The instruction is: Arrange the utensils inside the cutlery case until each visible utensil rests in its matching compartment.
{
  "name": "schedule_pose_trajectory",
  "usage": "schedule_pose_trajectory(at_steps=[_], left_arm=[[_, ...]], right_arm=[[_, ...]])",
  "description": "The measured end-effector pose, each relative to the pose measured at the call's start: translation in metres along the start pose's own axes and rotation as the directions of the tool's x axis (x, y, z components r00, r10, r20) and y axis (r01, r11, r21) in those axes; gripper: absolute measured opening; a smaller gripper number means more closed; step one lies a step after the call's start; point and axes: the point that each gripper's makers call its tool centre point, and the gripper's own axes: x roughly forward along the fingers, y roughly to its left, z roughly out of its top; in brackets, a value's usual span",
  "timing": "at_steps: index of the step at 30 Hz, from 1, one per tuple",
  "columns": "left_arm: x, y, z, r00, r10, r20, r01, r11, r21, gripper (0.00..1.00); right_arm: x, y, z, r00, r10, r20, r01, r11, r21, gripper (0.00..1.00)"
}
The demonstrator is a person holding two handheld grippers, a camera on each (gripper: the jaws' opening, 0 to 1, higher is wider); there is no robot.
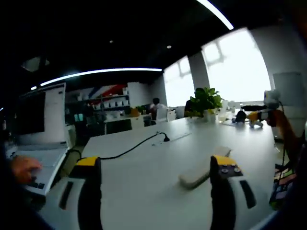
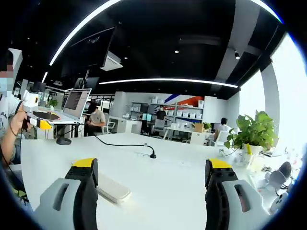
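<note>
Both tools (image 1: pixel 156 179) (image 2: pixel 152 178) gape over table (image 2: pixel 163 177) — pale case (image 1: pixel 201 172) half-hidden.

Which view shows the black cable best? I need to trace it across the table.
The right gripper view: the black cable runs unblocked across the white table. In the left gripper view the cable disappears behind the left gripper.
</note>
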Motion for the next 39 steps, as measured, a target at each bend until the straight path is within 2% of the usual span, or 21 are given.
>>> schedule_pose_trajectory(at_steps=[4,6,10,13,18,23,33,39], left_arm=[[-0.01,0.002,0.005,1.0,0.01,0.009,-0.01,1.0,-0.005,1.0],[-0.013,0.002,0.006,1.0,0.02,0.013,-0.02,1.0,0.005,1.0],[-0.019,0.004,0.006,0.999,0.045,0.004,-0.045,0.999,0.025,1.0],[-0.022,0.002,0.006,0.999,0.049,0.01,-0.049,0.999,0.01,0.99],[-0.026,-0.007,0.007,1.0,0.017,0.008,-0.017,1.0,0.003,0.99],[-0.032,-0.007,0.015,0.999,0.022,0.033,-0.022,1.0,0.007,0.99],[-0.035,-0.005,0.02,0.999,0.041,0.036,-0.043,0.998,0.047,0.99],[-0.036,-0.007,0.025,0.998,0.042,0.052,-0.045,0.998,0.041,0.98]], right_arm=[[-0.02,-0.021,0.002,0.996,-0.084,0.012,0.084,0.996,0.001,0.97],[-0.027,-0.03,-0.003,0.992,-0.125,-0.024,0.125,0.992,-0.007,0.97],[-0.035,-0.033,0.0,0.99,-0.143,-0.022,0.143,0.99,-0.011,0.97],[-0.037,-0.031,0.001,0.99,-0.143,-0.016,0.143,0.99,0.001,0.96],[-0.038,-0.027,-0.002,0.991,-0.131,-0.028,0.131,0.991,0.011,0.95],[-0.042,-0.031,0.001,0.989,-0.146,-0.02,0.146,0.989,0.01,0.95],[-0.043,-0.037,0.001,0.987,-0.16,-0.02,0.16,0.987,0.024,0.95],[-0.041,-0.037,0.0,0.988,-0.157,-0.018,0.157,0.988,0.014,0.94]])
